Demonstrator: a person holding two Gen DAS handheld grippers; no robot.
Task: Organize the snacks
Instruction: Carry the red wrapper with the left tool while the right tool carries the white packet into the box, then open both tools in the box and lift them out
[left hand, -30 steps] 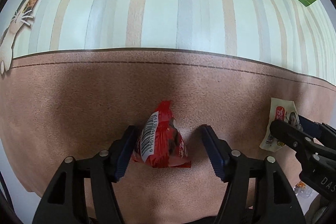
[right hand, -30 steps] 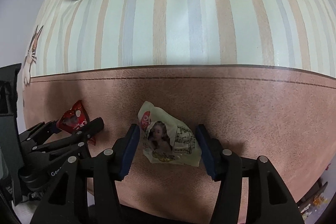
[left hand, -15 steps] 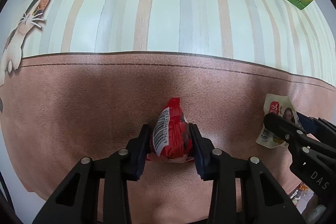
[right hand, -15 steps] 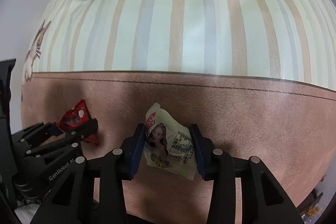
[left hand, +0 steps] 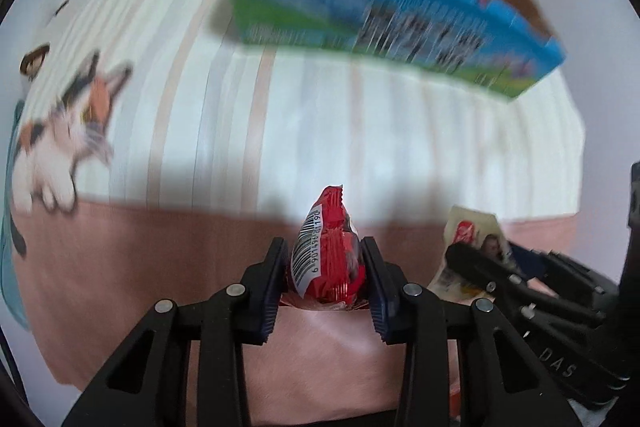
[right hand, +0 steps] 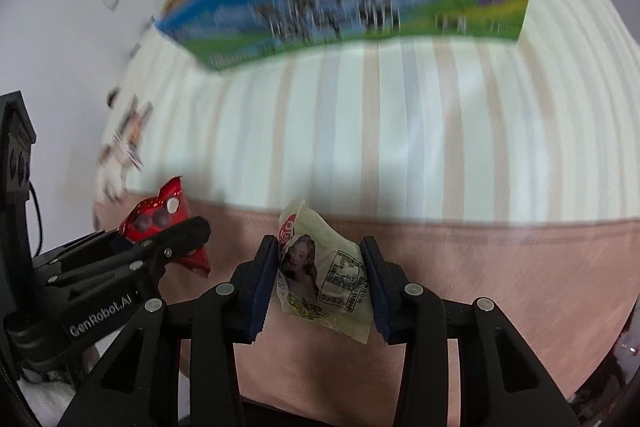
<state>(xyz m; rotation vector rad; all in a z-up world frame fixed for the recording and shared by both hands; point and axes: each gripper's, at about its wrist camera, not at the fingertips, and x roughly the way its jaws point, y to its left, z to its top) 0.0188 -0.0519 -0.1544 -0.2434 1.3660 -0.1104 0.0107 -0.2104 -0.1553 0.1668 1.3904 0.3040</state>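
Two grippers, one snack each: the left gripper clamps one red packet, the right gripper one pale packet, one open box beyond

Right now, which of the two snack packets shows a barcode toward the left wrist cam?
The red packet, clamped in the left gripper. The pale packet, printed with a portrait, sits in the right gripper.

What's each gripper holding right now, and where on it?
Left gripper pinches the red snack packet across its lower body, sides pressed. Right gripper pinches the pale snack packet across its middle, by both side edges.
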